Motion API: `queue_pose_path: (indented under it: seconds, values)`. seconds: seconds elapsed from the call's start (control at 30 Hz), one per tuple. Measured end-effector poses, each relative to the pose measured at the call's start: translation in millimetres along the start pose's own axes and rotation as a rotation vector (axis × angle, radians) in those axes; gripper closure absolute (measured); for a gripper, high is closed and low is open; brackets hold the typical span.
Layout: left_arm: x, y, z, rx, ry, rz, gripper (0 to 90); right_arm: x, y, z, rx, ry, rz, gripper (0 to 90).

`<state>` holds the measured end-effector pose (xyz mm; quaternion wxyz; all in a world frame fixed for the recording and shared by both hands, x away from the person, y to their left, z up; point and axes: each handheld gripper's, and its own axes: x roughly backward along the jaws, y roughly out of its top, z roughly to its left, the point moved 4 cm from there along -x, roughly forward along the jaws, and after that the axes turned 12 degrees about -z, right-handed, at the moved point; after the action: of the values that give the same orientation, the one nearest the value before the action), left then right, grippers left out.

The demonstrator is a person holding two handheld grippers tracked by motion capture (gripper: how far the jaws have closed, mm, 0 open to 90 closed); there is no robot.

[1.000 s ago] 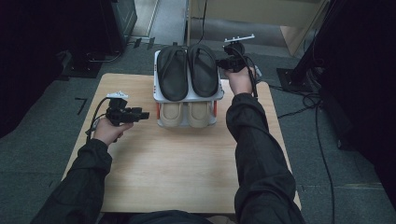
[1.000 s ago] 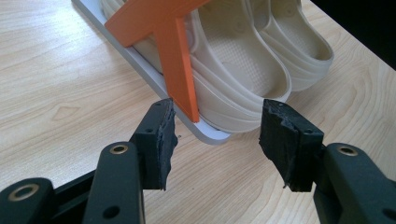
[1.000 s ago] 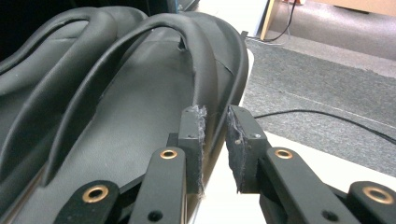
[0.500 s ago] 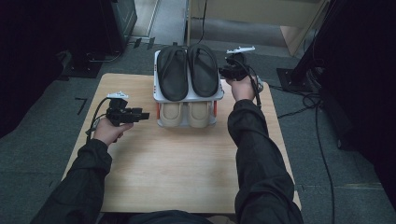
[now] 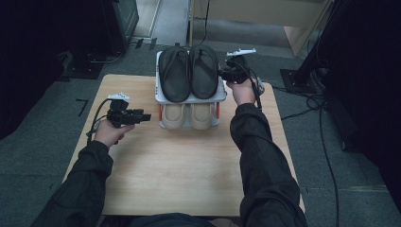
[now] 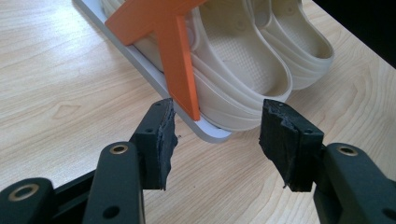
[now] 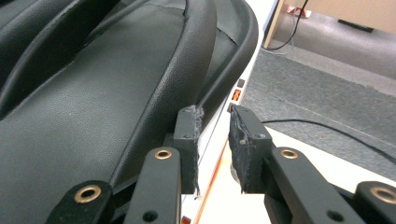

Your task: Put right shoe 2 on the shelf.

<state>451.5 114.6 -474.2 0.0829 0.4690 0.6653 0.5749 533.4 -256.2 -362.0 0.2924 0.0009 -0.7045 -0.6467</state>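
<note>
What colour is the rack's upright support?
Orange; the upright support shows best in the left gripper view.

Two black sandals (image 5: 190,72) lie side by side, soles down, on the rack's top shelf (image 5: 189,100) at twelve o'clock on the bench (image 5: 179,175).

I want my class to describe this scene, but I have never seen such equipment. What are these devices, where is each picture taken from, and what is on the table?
A person seated at a wooden table holds a hand-held tool with two black fingers in each hand. The high view looks down from above; the other two pictures come from cameras riding on the tools. A two-tier shoe rack carries black sandals on top and cream slippers below. The left gripper is open, holding nothing, and points at the rack's lower corner. The right gripper, fingers close together around the upper shelf's white edge, sits beside the right sandal.
</note>
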Motion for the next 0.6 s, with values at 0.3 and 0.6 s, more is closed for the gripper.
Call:
queue_pose_path:
  seconds: [0.3, 0.6]
  values:
    - [0.2, 0.0, 0.3, 0.001, 0.001, -0.002, 45.5, 3.0, -4.7, 1.5, -0.038, 0.01, 0.006, 74.5]
    - [0.7, 0.1, 1.1, 0.001, 0.002, -0.002, 45.4, 5.1, -7.3, 7.7, -0.018, 0.026, -0.024, 72.6]
